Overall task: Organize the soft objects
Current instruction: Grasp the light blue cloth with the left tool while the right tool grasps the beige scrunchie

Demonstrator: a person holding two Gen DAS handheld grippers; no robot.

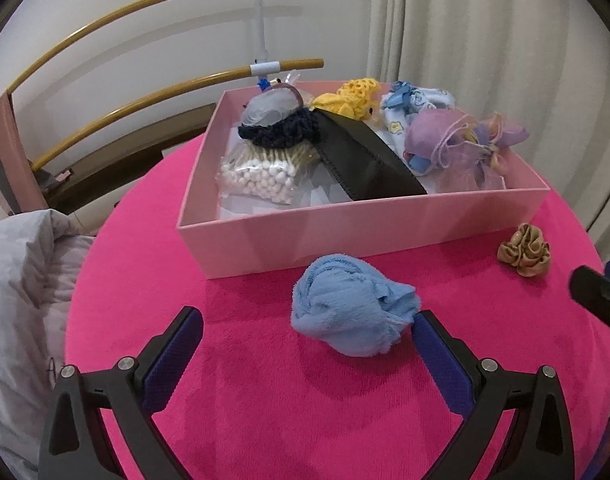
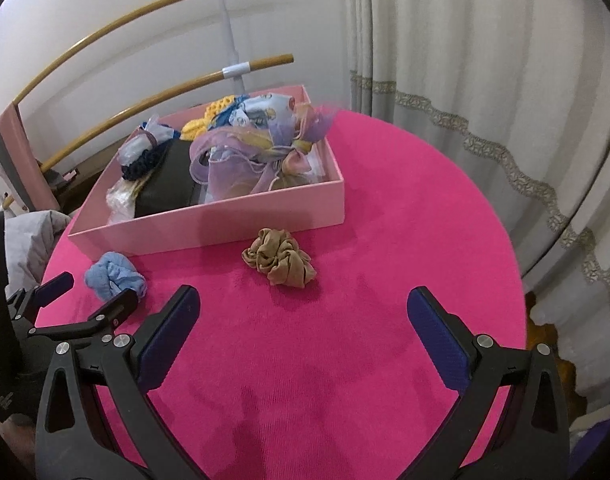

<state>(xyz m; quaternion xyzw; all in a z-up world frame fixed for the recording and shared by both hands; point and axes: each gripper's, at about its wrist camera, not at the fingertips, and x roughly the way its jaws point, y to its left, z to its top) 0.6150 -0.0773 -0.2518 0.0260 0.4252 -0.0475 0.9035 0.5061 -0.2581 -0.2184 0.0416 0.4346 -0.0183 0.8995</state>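
Observation:
A crumpled light blue cloth [image 1: 353, 304] lies on the pink round table in front of a pink box [image 1: 345, 232]. My left gripper [image 1: 309, 332] is open and empty; the cloth sits between its fingers, close to the right one. A tan scrunchie [image 1: 525, 256] lies to the right. In the right wrist view the scrunchie [image 2: 281, 262] lies ahead of my right gripper [image 2: 305, 308], which is open and empty. The blue cloth [image 2: 113, 278] and the left gripper [image 2: 91, 294] show at the left. The box [image 2: 225, 220] holds several soft items.
The box holds a black pouch [image 1: 365, 160], a bag of cotton swabs [image 1: 261, 172], a navy scrunchie [image 1: 281, 130], yellow crochet [image 1: 357, 96] and purple organza bags [image 1: 461, 148]. A chair back with wooden rails [image 1: 145, 80] stands behind. Curtains [image 2: 485, 100] hang at the right. A grey quilt [image 1: 21, 300] lies left.

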